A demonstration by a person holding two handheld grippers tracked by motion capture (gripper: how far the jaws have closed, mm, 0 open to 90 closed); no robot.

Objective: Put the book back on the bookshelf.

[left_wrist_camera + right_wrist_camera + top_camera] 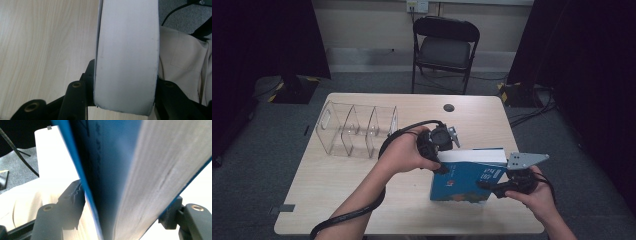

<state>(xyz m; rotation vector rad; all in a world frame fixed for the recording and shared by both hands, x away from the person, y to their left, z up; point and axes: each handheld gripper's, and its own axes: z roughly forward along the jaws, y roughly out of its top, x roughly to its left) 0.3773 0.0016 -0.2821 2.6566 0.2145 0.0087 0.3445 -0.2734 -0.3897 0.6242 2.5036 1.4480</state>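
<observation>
A blue book [467, 177] with a white page block stands on edge on the wooden table [337, 200], near its front right. My left gripper [442, 165] comes in from the left at the book's upper left corner. In the left gripper view the white page edge [127, 57] sits between the two black jaws, and both pads press on it [122, 86]. My right gripper [489, 186] is at the book's lower right corner. In the right gripper view the blue cover and grey pages [155, 170] stand between its jaws [125, 202], with the cover splayed loose from the pages.
A clear plastic organizer [357, 130] with several compartments sits at the table's back left. A black folding chair [444, 45] stands behind the table. A round hole [448, 107] marks the far table edge. Cables trail off the front edge [347, 215].
</observation>
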